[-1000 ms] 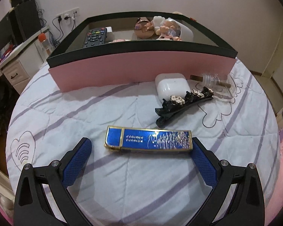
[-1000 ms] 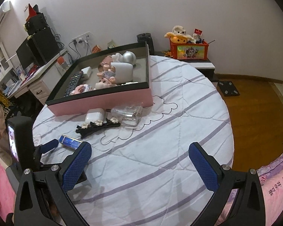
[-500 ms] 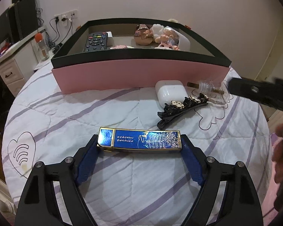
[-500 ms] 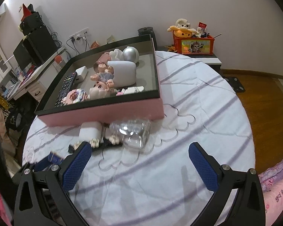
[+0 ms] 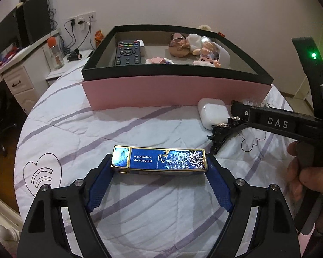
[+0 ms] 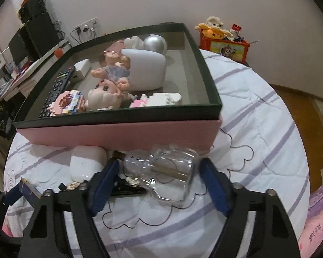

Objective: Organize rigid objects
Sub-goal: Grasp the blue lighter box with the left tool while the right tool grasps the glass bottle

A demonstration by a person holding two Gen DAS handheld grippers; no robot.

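The left gripper (image 5: 159, 180) has its fingers (image 5: 100, 185) pressed against both short ends of the blue box (image 5: 158, 160), which sits just above the striped bedspread (image 5: 140, 225), in front of the pink storage box (image 5: 176, 92). The right gripper (image 6: 159, 185) has just been closing: its fingers (image 6: 105, 182) now stand narrow around the clear glass bottle (image 6: 161, 172), which lies on its side on the bedspread, touching or nearly touching the pink box's wall; whether both pads already press on the glass I cannot tell.

For the step in hand, probably 2 lifts into the box, squeeze the bottle squarely on its widest part, since smooth glass may slip or roll. The black hair clip (image 6: 127, 188) lies partly under the left finger, and the white earbud case (image 6: 87, 164) sits just beside it; avoid snagging either. Raise both loads above the dark rim (image 6: 211, 86) before moving inward, aiming for bare floor away from the dolls (image 6: 106, 90) and remote (image 5: 128, 52).
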